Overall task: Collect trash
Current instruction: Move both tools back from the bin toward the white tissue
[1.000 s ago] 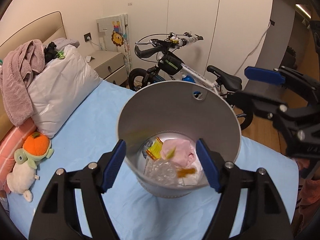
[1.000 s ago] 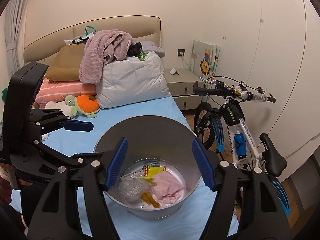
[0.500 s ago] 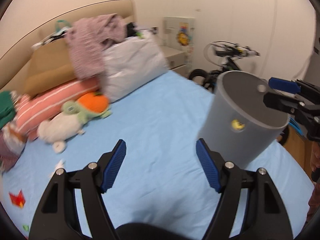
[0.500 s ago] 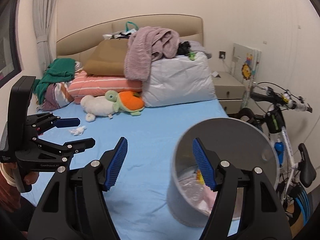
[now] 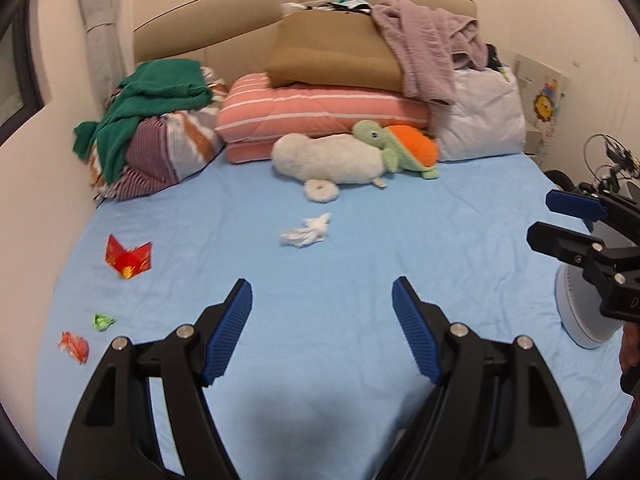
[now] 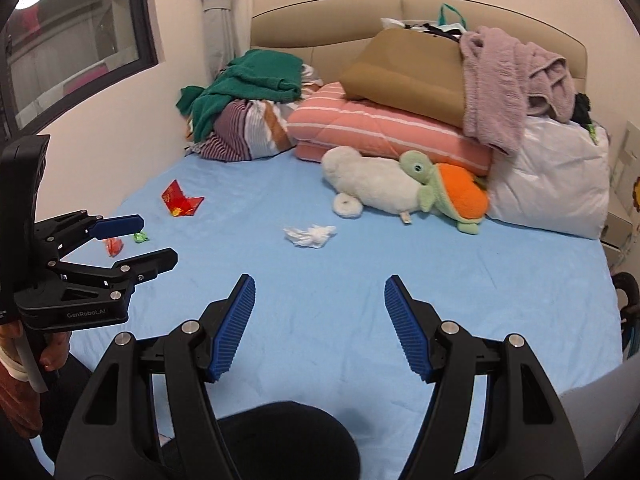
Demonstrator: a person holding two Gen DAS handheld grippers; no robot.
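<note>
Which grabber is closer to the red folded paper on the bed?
Left. The left gripper hangs over the bed's left side, close to the red folded paper. The right gripper sits mid-bed, farther right of it. Both are open and empty.

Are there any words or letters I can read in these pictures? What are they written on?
"GenRobot.AI": white letters on the black body of the left tongs, seen from the right wrist.
Red wrapper: gold marks, too blurred to read.
Lion picture board by the wall: no words can be read.
Right tongs: a partial letter at the picture's edge, unreadable.
</note>
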